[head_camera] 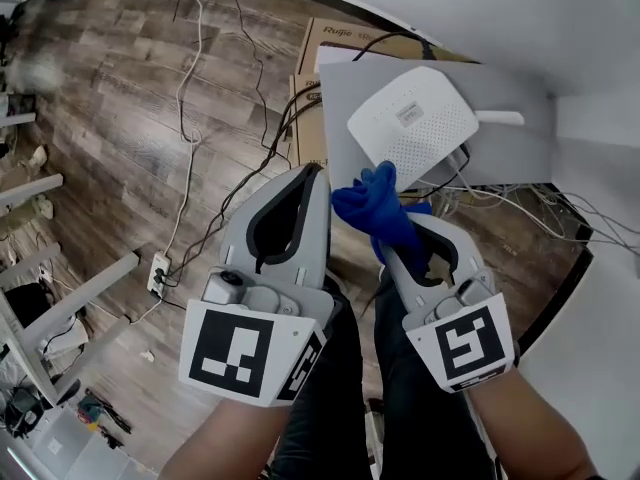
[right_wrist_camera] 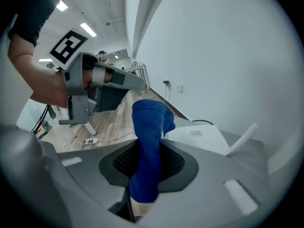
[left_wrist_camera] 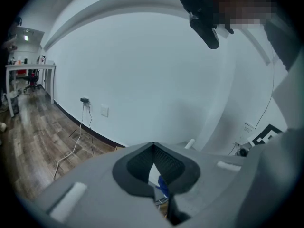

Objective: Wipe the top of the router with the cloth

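1. We find the right gripper (head_camera: 403, 226) closed on the cloth (head_camera: 375, 208). In the right gripper view its dark, mesh-textured pads clamp the cloth's middle. One bunched end stands up above the jaws and a shorter end hangs below them.
2. The cloth is a deep blue knit with a fine ribbed weave, soft and crumpled into folds.
3. We find the left gripper (head_camera: 316, 171) with its jaws drawn together at the tips, with nothing between them. Its grey plastic arms form a closed loop around a dark inner lining.
4. Each gripper carries a white cube with black square markers, as on the right one (head_camera: 465, 346).
5. The router (head_camera: 410, 123) is a flat white plastic box with rounded corners. It has a field of small vent holes on its top, a pale label and a slim white antenna (head_camera: 497, 118) out to the side. It lies on a smooth grey shelf (head_camera: 345, 98).
6. The cloth's upper end sits just beside the router's near edge. We cannot tell whether they touch.
7. A brown cardboard box (head_camera: 335, 36) stands behind the shelf. Thin cables (head_camera: 190, 98) trail over the wood-grain plank floor (head_camera: 120, 118).
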The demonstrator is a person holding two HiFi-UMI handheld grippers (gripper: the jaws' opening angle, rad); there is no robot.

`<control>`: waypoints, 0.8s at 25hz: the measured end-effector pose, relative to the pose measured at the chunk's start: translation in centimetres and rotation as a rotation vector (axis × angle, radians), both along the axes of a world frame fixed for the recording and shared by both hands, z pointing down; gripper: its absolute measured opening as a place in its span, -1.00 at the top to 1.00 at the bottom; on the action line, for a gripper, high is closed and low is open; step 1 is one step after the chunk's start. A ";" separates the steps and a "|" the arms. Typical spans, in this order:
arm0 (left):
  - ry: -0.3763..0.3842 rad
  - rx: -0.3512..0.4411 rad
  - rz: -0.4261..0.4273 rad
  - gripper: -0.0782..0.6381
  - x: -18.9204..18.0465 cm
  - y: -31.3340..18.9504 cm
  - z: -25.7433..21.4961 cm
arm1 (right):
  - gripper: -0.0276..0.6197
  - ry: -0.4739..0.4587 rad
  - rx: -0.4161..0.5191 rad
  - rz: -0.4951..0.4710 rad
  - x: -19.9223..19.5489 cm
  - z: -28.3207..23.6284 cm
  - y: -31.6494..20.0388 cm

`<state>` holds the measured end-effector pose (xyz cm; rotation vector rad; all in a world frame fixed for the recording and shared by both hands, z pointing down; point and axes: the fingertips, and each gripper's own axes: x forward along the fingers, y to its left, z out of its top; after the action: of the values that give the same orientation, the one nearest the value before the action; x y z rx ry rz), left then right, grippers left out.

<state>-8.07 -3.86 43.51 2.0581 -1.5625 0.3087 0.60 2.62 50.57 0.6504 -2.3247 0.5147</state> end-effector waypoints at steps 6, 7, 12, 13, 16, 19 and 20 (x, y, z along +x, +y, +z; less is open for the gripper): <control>-0.017 0.051 -0.009 0.78 0.9 -2.7 -3.5 | 0.56 -0.011 0.034 0.029 2.0 -3.7 -2.6; -0.015 0.052 -0.012 0.78 1.2 -3.0 -3.8 | 0.56 -0.008 0.039 0.020 2.4 -3.8 -3.0; 0.006 0.031 -0.014 0.78 2.9 -4.1 -3.4 | 0.56 -0.008 0.066 0.065 4.4 -4.7 -6.3; 0.008 0.026 -0.013 0.78 3.1 -4.3 -3.1 | 0.56 0.000 0.070 0.095 5.3 -4.8 -7.4; 0.006 0.007 -0.013 0.78 3.1 -4.4 -1.9 | 0.56 0.071 0.105 0.101 7.8 -3.8 -9.7; 0.000 -0.016 -0.028 0.78 2.9 -4.8 -1.2 | 0.56 0.141 0.127 0.057 8.7 -1.2 -11.1; -0.001 -0.017 -0.032 0.78 2.9 -5.3 -1.2 | 0.56 0.155 0.142 0.046 8.9 -0.3 -11.8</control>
<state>-5.22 -9.12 42.32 2.0190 -1.5860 0.3097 9.49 -9.22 50.22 0.7837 -2.2181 0.3101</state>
